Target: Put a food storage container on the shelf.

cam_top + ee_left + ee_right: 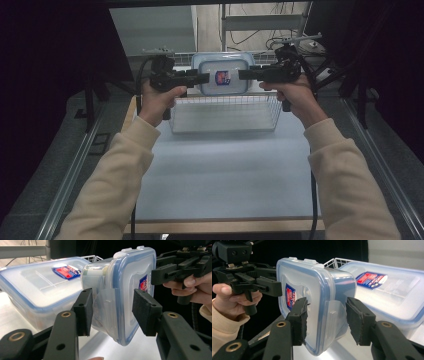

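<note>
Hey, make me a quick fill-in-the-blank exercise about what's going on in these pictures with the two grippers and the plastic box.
1. The left gripper and the right gripper hold the small container from ______ sides.
2. The seal around the small container's lid is coloured ______.
3. Below the held container stands a white wire ______.
4. The larger container behind bears a red and blue ______ on its lid.

Missing words: opposite; blue; basket; label
</note>
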Motion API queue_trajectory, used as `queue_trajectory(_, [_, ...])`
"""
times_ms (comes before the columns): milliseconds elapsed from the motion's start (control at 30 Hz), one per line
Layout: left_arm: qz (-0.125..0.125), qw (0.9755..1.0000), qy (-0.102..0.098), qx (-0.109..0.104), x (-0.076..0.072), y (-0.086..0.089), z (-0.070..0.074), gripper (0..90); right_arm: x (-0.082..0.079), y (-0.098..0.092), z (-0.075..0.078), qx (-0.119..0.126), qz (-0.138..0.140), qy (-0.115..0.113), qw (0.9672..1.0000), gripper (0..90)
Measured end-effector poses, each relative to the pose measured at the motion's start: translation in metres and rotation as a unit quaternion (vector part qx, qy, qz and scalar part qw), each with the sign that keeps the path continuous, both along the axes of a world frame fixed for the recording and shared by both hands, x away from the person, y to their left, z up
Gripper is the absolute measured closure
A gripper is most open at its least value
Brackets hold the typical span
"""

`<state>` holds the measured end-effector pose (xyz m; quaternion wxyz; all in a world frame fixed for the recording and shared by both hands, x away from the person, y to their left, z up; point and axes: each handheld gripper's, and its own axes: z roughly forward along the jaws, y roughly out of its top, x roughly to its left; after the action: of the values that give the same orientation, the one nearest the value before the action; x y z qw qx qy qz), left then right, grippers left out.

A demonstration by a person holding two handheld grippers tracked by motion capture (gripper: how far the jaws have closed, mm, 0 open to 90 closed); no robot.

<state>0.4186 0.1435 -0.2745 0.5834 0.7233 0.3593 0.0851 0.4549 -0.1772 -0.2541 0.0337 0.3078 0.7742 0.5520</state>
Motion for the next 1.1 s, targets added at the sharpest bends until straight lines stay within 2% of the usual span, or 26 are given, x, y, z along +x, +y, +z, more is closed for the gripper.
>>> queue_trajectory(233, [0.009, 0.9999, -0.004, 0.009, 0.02, -0.002, 0.013, 52.3, 0.022, 0.001, 0.01, 0.011, -0.008, -0.003, 0.9999, 51.6])
queue_trajectory(500, [0.005, 0.9999, 0.013, 0.005, 0.046, 0.0, 0.014, 52.3, 0.048, 0.003, 0.009, 0.013, -0.012, 0.013, 0.9998, 51.5])
queue_trajectory(700, [0.002, 0.9997, 0.021, -0.006, 0.067, 0.001, 0.013, 52.2, 0.064, 0.004, 0.014, 0.007, -0.02, 0.02, 0.9996, 51.5])
queue_trajectory(900, [0.003, 0.9995, 0.03, -0.009, 0.077, -0.002, 0.01, 52.1, 0.076, 0.001, 0.011, 0.006, -0.027, 0.03, 0.9992, 51.3])
queue_trajectory(1100, [0.006, 0.9992, 0.038, -0.014, 0.081, -0.002, 0.008, 52.1, 0.08, 0.001, 0.011, 0.006, -0.03, 0.034, 0.999, 51.3])
